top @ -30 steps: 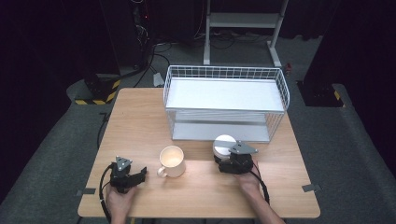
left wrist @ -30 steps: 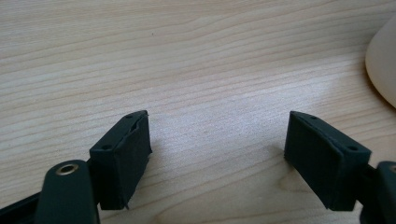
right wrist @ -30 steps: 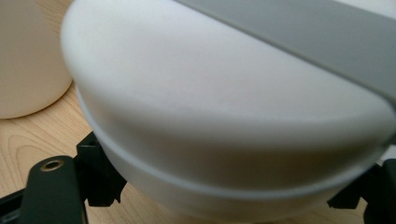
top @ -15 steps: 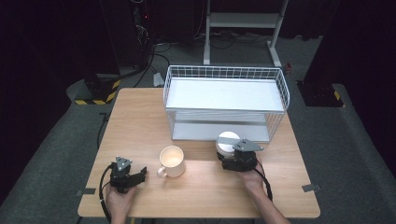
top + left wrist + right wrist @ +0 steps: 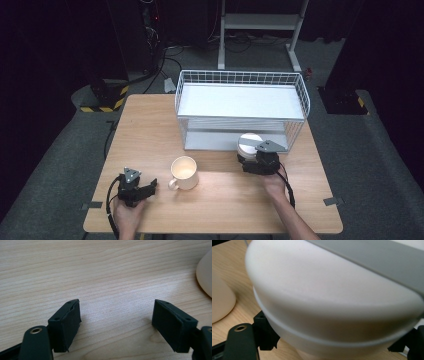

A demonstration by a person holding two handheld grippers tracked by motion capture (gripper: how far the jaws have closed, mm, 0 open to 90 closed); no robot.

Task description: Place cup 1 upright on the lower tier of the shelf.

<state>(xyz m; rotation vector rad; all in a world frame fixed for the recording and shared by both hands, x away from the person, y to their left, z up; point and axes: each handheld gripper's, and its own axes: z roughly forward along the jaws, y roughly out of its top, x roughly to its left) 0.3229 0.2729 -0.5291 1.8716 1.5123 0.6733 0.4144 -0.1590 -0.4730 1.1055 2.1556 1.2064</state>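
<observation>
Between the right tongs [image 5: 332, 345], a round white bowl [image 5: 332, 300]

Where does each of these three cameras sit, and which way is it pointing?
High view: above the person's side, looking forward and down at the table and wire rack; both forearms show.
Left gripper view: on the left hand-held gripper, facing bare tabletop; two open jaws show.
Right gripper view: on the right hand-held gripper, close against the white bowl it clamps.
All three show the cream mug.

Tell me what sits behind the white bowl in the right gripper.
Right behind the white bowl in the right gripper stands the white wire rack. The bowl hides part of the rack's lower front.
</observation>
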